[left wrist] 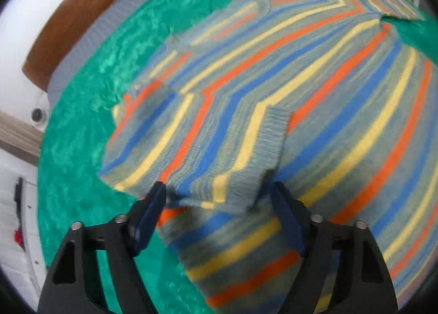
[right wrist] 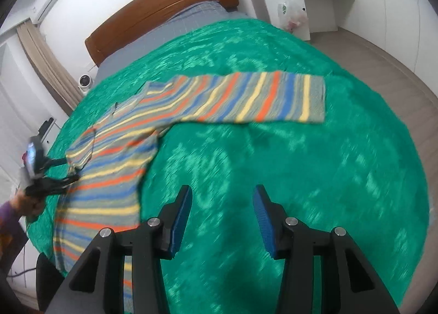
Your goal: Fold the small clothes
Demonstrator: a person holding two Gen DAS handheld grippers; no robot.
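**Both grippers spread wide**

My left gripper (left wrist: 219, 193) has its fingers (left wrist: 152, 212) set wide apart, the blue pads facing inward, with cloth lying loose between them rather than pinched. My right gripper (right wrist: 221, 196) hangs with its fingers (right wrist: 180, 218) parted too, nothing between the pads. In the right wrist view my left hand (right wrist: 26, 201) grips its handle at the far left edge, in a purple sleeve.

Motion blur smears the striped sweater (left wrist: 273, 89) in the left wrist view, so its knit edges near the left gripper (left wrist: 219, 199) are soft. The picture's right edge cuts off its body. In the right wrist view, the right gripper (right wrist: 221, 204) hides the sweater's hem at the green blanket's (right wrist: 301, 177) near edge.
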